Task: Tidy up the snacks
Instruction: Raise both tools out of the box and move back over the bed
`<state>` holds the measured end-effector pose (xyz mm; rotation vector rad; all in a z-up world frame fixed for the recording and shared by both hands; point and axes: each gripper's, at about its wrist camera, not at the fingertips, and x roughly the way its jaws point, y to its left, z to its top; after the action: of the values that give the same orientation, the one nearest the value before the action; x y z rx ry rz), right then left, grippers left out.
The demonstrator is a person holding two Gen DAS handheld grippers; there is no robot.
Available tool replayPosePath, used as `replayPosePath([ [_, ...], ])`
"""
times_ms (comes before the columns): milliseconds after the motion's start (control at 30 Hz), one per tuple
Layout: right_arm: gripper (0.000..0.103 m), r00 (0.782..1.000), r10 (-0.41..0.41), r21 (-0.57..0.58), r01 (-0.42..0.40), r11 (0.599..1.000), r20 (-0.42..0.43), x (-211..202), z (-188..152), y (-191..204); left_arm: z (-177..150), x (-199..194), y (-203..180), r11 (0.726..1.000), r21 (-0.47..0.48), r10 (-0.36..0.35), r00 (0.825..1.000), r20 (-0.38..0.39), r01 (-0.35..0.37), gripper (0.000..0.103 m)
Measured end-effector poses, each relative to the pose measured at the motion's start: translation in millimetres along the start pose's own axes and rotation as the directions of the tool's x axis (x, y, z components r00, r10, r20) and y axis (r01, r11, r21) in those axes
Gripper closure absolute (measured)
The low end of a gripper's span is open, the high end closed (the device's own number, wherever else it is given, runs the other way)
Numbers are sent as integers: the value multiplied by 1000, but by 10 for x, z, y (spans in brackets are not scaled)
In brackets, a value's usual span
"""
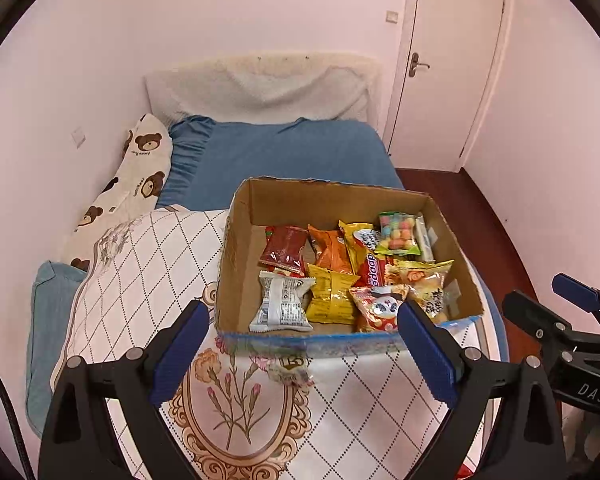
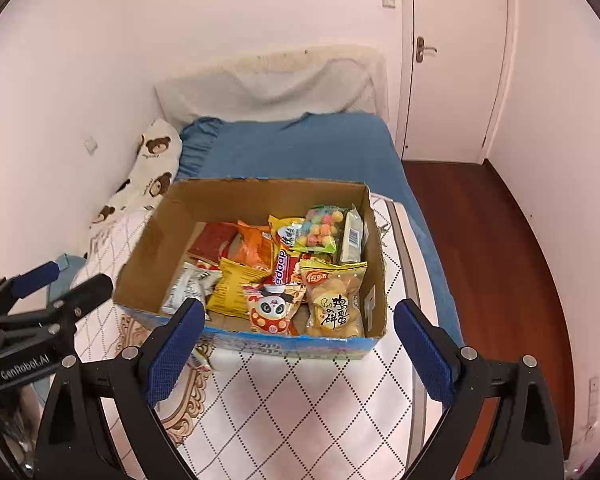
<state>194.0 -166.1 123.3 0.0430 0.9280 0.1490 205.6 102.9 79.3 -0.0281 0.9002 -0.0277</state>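
Note:
An open cardboard box sits on a patterned cloth on the bed. Several snack packets lie inside: a white packet, a yellow one, a panda packet, an egg-biscuit bag and a bag of coloured candy balls. One small wrapped snack lies on the cloth just in front of the box. My left gripper hovers open above that snack, holding nothing. My right gripper is open and holds nothing at the box's front right.
The diamond-patterned cloth covers the near end of a blue bed. A bear-print pillow lies along the left wall. Dark wooden floor and a white door are to the right.

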Motion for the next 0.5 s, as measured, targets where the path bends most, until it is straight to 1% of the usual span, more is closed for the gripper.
replayPosePath([
  [167, 6, 999, 19, 21, -19, 1000, 37, -251, -121, 32, -92, -240, -31, 1000, 16, 12, 998, 54, -13, 7],
  [300, 6, 998, 35, 45, -37, 998, 52, -361, -187, 30, -142, -339, -40, 1000, 21, 11, 998, 68, -12, 7],
  [400, 6, 997, 49, 72, -53, 996, 57, -416, -235, 5, -202, -361, -19, 1000, 13, 10, 998, 66, -11, 7],
  [433, 6, 997, 53, 83, -57, 995, 50, -420, -255, -13, -231, -341, -9, 1000, 9, 6, 998, 58, -6, 5],
  [467, 5, 997, 70, 117, -74, 990, 40, -420, -302, -64, -267, -314, 1, 1000, 6, 0, 999, 45, -1, 0],
  [500, 5, 996, 81, 139, -85, 987, 30, -406, -338, -102, -315, -275, 6, 1000, 4, -9, 1000, 29, 9, 0],
])
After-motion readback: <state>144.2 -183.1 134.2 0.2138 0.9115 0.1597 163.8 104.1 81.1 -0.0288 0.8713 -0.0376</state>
